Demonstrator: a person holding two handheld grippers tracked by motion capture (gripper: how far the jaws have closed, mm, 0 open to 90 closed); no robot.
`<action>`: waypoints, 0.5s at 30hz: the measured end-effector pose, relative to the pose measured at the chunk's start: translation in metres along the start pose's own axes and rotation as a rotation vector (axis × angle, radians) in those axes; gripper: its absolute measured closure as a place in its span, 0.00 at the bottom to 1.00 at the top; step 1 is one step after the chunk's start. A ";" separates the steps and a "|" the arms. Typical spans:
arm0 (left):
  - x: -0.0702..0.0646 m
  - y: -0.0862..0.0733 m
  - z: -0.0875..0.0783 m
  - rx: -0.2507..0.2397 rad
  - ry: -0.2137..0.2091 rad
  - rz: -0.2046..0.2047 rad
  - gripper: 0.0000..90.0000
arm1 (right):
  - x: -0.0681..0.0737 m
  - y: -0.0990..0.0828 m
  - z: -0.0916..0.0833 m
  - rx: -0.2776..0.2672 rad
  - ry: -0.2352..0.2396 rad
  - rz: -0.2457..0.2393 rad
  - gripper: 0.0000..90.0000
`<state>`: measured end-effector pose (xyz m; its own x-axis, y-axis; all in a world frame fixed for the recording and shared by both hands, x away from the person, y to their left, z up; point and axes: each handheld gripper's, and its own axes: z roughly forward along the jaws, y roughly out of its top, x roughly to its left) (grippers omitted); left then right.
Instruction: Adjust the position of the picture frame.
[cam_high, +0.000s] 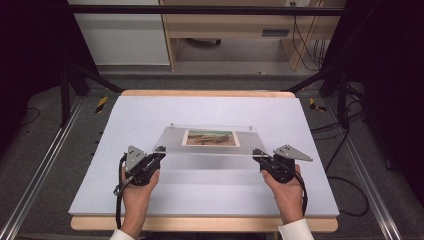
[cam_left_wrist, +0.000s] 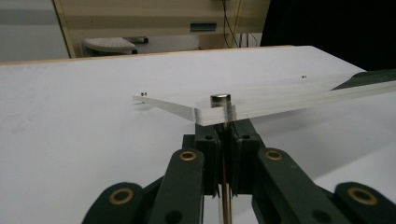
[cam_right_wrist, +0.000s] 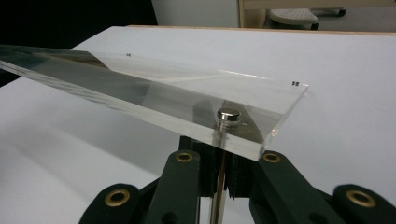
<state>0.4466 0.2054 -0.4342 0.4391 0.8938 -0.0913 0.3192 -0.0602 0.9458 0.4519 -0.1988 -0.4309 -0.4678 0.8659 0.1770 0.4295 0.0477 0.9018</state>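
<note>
Fingers of our left gripper (cam_high: 161, 151) are pressed together on a thin metal pin (cam_left_wrist: 226, 186) that hangs under the near left corner of the clear acrylic frame (cam_high: 210, 145). In the left gripper view the black jaws stand closed with almost no gap, and the pin runs down between them from a small round silver cap (cam_left_wrist: 220, 99) on top of the plate. Fingers of our right gripper (cam_high: 258, 154) pinch in the same way a second pin (cam_right_wrist: 217, 186) under the near right corner, below another silver cap (cam_right_wrist: 228, 115).

We hold the frame with both grippers above the white table (cam_high: 150, 115), about at its middle. The near edge is lifted. The far edge lies lower, close to the table surface, but we cannot tell if it touches it. A small landscape picture (cam_high: 210, 138) is between the clear plates, near the far side. Our left hand (cam_high: 136, 187) and right hand (cam_high: 287, 187) come from the near edge of the table, one at each side of the frame.
</note>
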 end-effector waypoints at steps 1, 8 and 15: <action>0.000 -0.001 0.000 0.003 -0.002 -0.002 0.93 | -0.001 0.000 0.000 0.002 0.000 -0.001 0.93; 0.000 -0.005 0.000 0.009 -0.011 -0.022 0.93 | -0.002 -0.003 0.000 0.005 0.008 0.010 0.94; 0.000 -0.009 0.000 0.013 -0.011 -0.034 0.93 | -0.003 -0.006 0.000 0.010 0.019 0.000 0.94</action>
<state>0.4432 0.2058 -0.4430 0.4372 0.8904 -0.1267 0.3445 -0.0357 0.9381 0.4505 -0.2015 -0.4364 -0.4826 0.8562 0.1844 0.4368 0.0528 0.8980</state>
